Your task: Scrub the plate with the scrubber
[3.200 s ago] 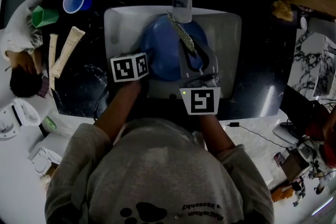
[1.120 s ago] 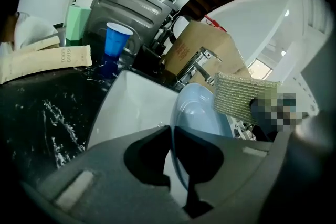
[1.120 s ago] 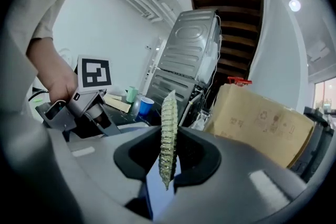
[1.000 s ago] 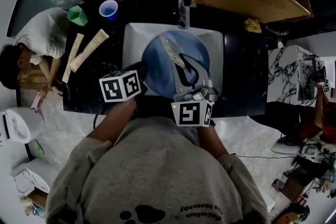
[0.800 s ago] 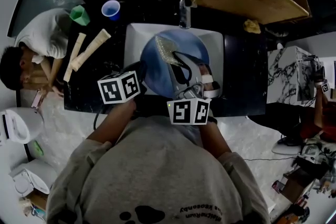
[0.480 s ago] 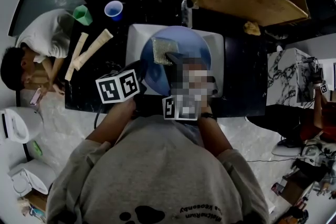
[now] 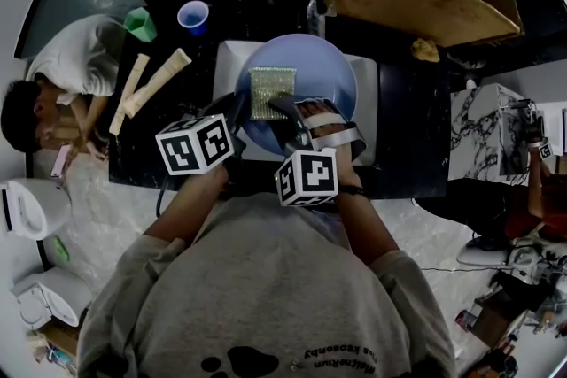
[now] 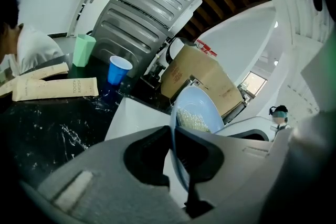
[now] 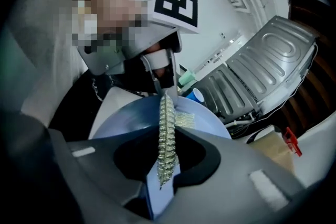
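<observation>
Blue plate (image 7: pixel 312 71) rim pinched in our left gripper (image 7: pixel 239 109); our right gripper (image 7: pixel 285 112) clamps the scrubber (image 7: pixel 271 91) (against its face, centre-frame).

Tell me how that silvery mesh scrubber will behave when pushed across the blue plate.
The silvery mesh scrubber probably bends easily: pinched edge-on in the right gripper, it looks thin and wavy. Likely light, since a pinch at one edge carries the whole pad. Its rough weave should drag rather than slip on the smooth round blue plate.
</observation>
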The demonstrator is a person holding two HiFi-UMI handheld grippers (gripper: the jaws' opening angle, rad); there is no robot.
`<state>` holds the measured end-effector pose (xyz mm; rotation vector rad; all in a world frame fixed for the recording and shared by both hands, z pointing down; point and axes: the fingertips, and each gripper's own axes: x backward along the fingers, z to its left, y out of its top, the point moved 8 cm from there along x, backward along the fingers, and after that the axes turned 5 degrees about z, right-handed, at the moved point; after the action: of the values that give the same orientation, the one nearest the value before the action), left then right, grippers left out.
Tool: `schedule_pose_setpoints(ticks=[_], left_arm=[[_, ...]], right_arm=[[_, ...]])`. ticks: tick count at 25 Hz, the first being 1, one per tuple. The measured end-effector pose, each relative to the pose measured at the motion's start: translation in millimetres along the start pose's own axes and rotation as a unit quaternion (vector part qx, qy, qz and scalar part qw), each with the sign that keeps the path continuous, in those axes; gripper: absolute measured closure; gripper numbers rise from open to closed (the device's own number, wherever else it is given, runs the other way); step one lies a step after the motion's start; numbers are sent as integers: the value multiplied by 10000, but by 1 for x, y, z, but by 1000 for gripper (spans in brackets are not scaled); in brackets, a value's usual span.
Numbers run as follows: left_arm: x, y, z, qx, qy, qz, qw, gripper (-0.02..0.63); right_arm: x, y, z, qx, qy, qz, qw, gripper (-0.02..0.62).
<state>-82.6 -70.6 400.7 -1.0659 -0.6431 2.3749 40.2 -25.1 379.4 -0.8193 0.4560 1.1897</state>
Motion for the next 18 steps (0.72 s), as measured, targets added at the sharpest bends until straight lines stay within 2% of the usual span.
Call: schedule_pose_setpoints(ticks=[6, 13, 16, 18], left_arm=[[2, 5, 6, 78, 46, -199, 9998, 578], [4, 12, 14, 110, 170, -402, 9990, 577], [5, 13, 17, 127, 260, -402, 9988, 578], [6, 13, 17, 127, 248, -405, 9988, 578]], right_arm=[[5, 8, 8, -239, 876, -254, 9955, 529], [16, 13, 14, -510, 1973, -611, 9771, 531], [23, 13, 14, -682, 2304, -719, 9680, 531], [29, 13, 10, -776, 2384, -761, 9651, 531]])
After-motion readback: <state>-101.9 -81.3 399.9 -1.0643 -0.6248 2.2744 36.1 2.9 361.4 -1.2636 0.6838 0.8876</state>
